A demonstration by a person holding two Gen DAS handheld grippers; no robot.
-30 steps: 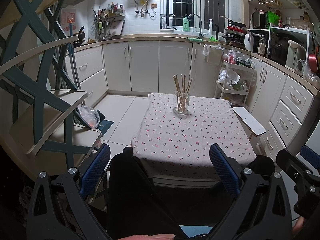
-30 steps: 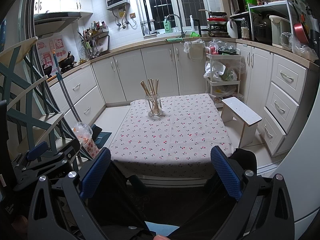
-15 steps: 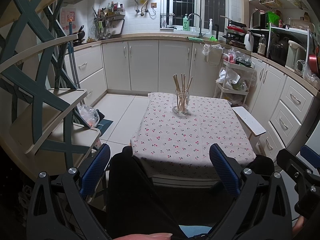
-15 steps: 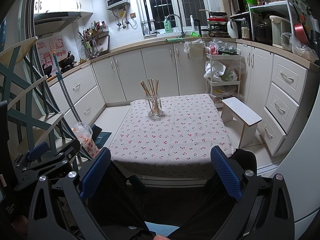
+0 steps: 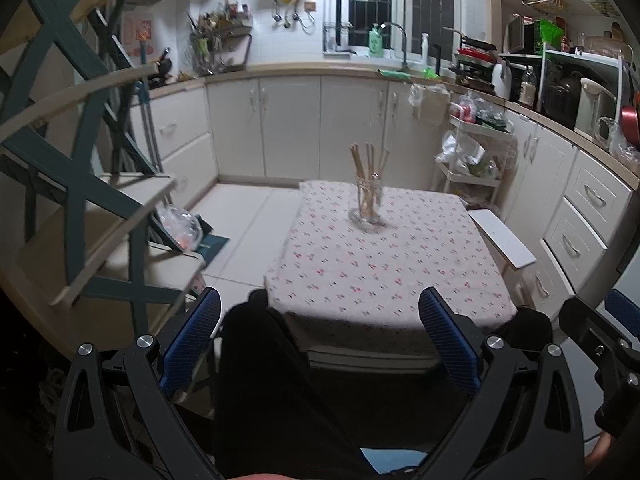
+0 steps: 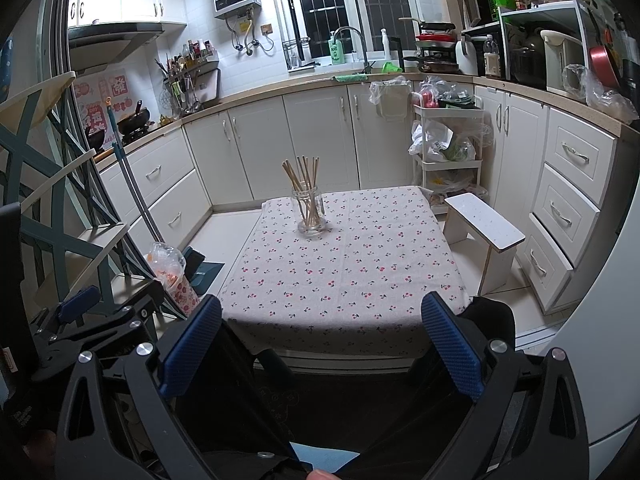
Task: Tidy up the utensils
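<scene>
Straight ahead of both tongs, well beyond their tips, a clear glass jar (image 6: pixel 309 216) stands upright on the far half of the worktop (image 6: pixel 348 276), which is draped in a pale cloth printed with small red cherries. Inside the jar a bundle of wooden chopsticks (image 6: pixel 303 182) stands on end, fanning outward above the rim. The left tongs (image 5: pixel 320 340) are spread wide with nothing between their blue-padded fingers (image 5: pixel 192 338), held low in front of the near edge of the worktop; in that view the jar (image 5: pixel 368 206) sits slightly right of the midline, and the chopsticks (image 5: pixel 366 168) look a little blurred. The right tongs (image 6: pixel 320 344) are likewise wide open and empty, their blue pads (image 6: pixel 452 346) framing the near edge of the cloth, with the jar just left of centre between them. Each pair shows in the other's camera: the left tongs appear at the lower left of the right wrist view, and part of the right tongs at the lower right of the left wrist view. To the right of the tongs, beside the worktop, stands a small white stool (image 6: pixel 482 232), with white drawer cabinets (image 6: pixel 568 200) beyond it. To the left is a teal-framed shelf unit (image 5: pixel 80 200) with pale boards.
</scene>
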